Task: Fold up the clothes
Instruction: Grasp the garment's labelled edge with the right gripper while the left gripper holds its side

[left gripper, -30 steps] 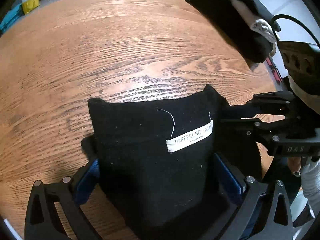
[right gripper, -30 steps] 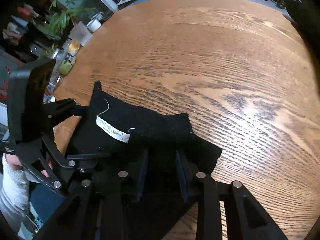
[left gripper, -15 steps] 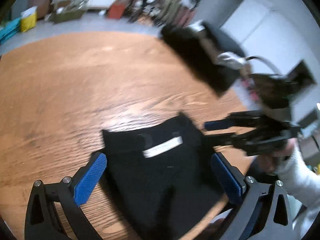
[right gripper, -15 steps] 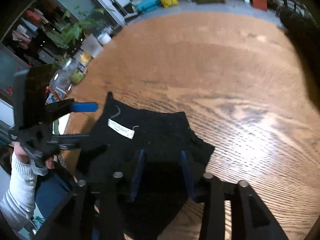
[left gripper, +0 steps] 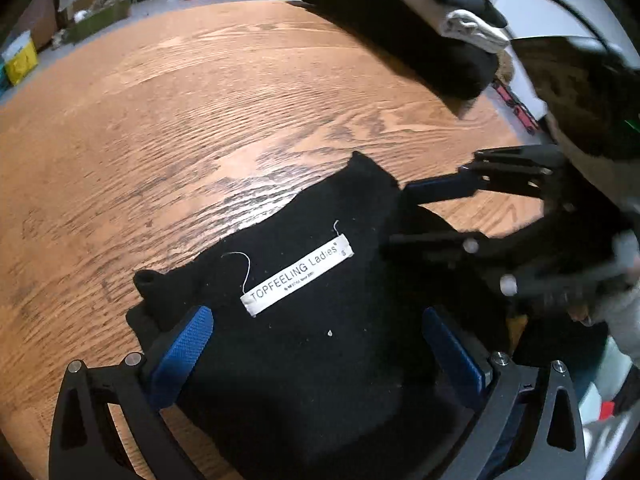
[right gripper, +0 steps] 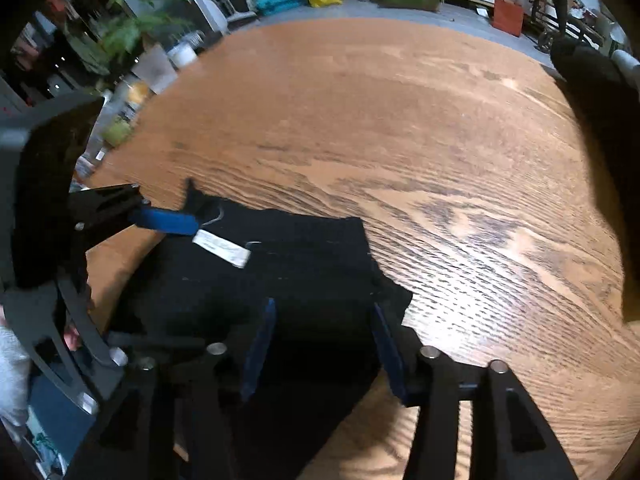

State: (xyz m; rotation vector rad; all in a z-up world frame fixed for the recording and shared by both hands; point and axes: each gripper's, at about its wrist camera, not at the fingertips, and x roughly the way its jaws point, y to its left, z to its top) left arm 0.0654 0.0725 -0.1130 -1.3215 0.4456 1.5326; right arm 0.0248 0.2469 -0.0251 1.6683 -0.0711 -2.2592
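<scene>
Two grippers hung over one black garment [left gripper: 320, 320] that lay near the edge of the wooden table [left gripper: 200, 100], its white label [left gripper: 298, 278] facing up and a loose thread trailing beside it. The left gripper [left gripper: 316, 344] stood with its blue pads spread wide on either side of the cloth, pressing on nothing. The right gripper [right gripper: 320, 336] had just been opening; the cloth lay between its jaws, but its pads stood clear of the fabric, so nothing was held. With both tools loose, the chief risk was that the fold would not keep: the knit looked thick and soft, and a free layer could spring back or slump toward the near side, beneath the tools, where part of the garment seemed to hang over the table's rim. Its weight might drag the rest off. The right gripper's blue pad [left gripper: 440, 190] sat just beside the garment's raised far corner, and a careless sweep could catch that corner or the thread and undo the shape. A dark pile of other clothes [left gripper: 400, 28] lay well ahead, far enough not to interfere.
</scene>
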